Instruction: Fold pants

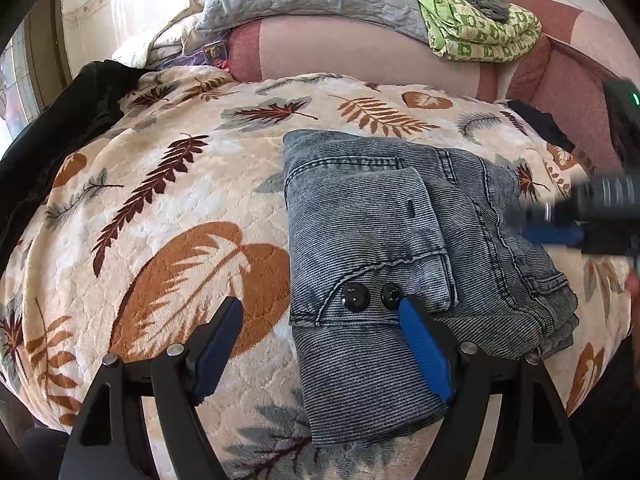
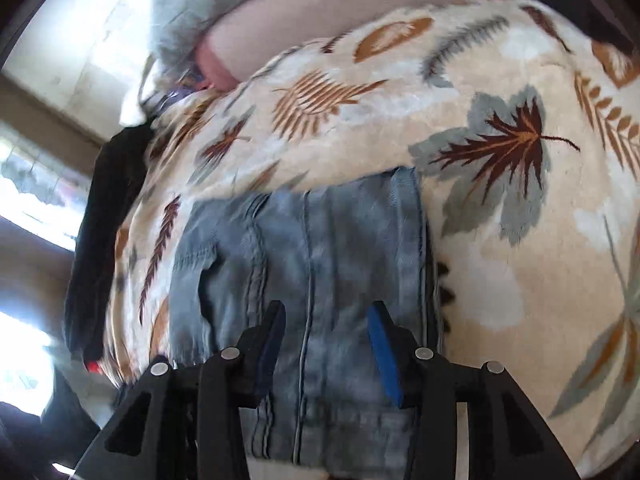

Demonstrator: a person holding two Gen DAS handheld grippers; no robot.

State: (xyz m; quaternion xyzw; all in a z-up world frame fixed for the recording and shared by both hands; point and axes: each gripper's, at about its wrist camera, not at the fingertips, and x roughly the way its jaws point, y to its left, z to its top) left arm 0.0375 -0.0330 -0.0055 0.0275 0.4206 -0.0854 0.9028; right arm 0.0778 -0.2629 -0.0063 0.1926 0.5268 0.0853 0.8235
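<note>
Both spread claws (image 1: 320, 312) (image 2: 330, 322) hover above folded jeans (image 1: 400, 248) on leaf-print blanket (image 1: 160, 200).

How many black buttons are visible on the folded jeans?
2. Both sit side by side on the jeans: one button on the left, the other beside the left claw's blue fingertip. More may be hidden.
</note>
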